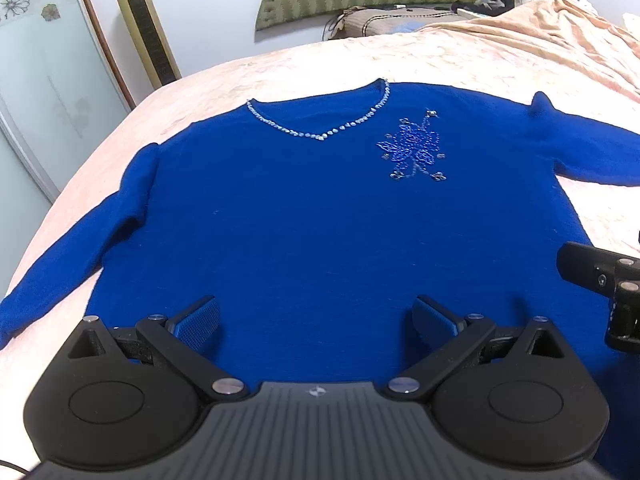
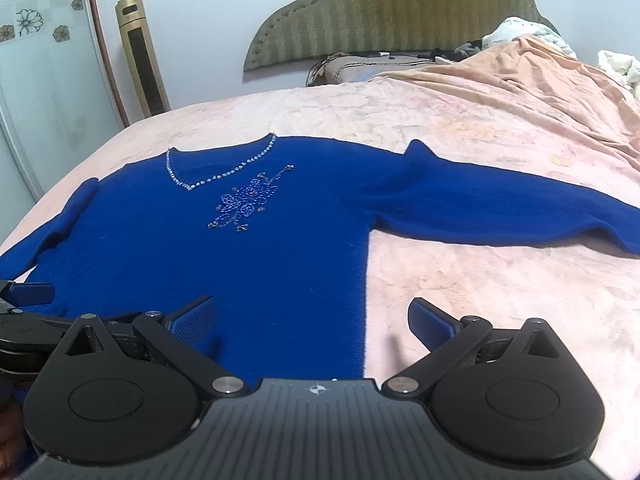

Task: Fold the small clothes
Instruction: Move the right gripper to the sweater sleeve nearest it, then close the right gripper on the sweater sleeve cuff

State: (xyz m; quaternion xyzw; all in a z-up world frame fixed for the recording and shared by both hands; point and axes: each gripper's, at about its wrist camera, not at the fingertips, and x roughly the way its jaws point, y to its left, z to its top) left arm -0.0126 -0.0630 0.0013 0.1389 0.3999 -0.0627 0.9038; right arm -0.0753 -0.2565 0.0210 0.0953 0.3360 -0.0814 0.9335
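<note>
1. We see the blue sweater [image 1: 304, 216] lying flat, face up on the pink bed [image 1: 460, 60], sleeves out.
2. Our left gripper [image 1: 316, 320] hangs spread above its hem, holding nothing.
3. Our right gripper [image 2: 312, 320] is spread over its right edge, empty.

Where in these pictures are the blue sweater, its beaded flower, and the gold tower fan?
blue sweater [image 1: 304, 224], left wrist view, middle of the chest.
beaded flower [image 2: 245, 204], right wrist view, centre of the beadwork.
gold tower fan [image 2: 141, 56], right wrist view, front grille.
</note>
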